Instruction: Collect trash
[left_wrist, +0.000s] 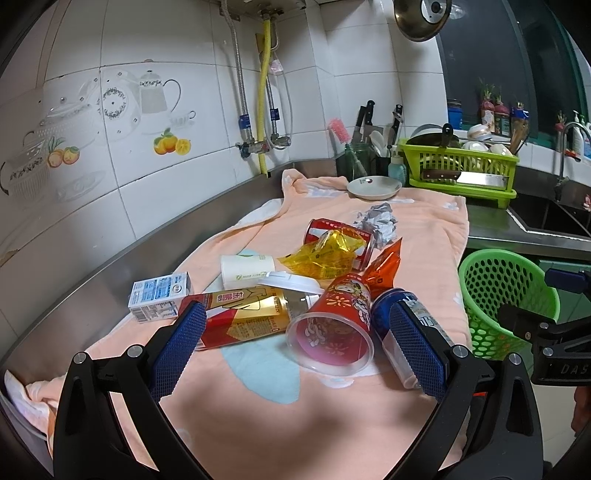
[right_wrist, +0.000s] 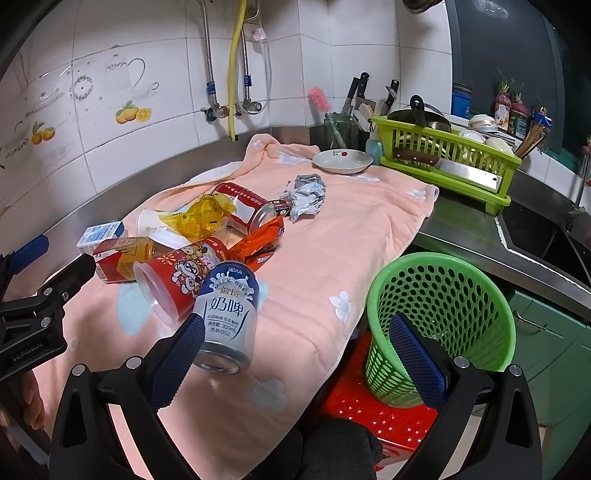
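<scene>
Trash lies piled on a peach towel (left_wrist: 424, 254): a milk carton (left_wrist: 159, 299), a gold-and-red can (left_wrist: 243, 317), a red plastic cup (left_wrist: 332, 325) on its side, a blue-and-white can (right_wrist: 229, 317), a yellow wrapper (left_wrist: 325, 254), an orange packet (left_wrist: 384, 266), a red cola can (right_wrist: 243, 206) and crumpled foil (right_wrist: 306, 197). My left gripper (left_wrist: 299, 332) is open just before the gold can and red cup. My right gripper (right_wrist: 299, 354) is open, its left finger beside the blue-and-white can. A green mesh basket (right_wrist: 443, 306) stands off the counter's edge, right of the towel.
A white plate (left_wrist: 373, 186) sits at the towel's far end, beside a green dish rack (left_wrist: 461, 170) with a cleaver and bowls. Knives stand in the corner. A sink (left_wrist: 554, 218) lies far right. The basket rests on a red stool (right_wrist: 369, 413).
</scene>
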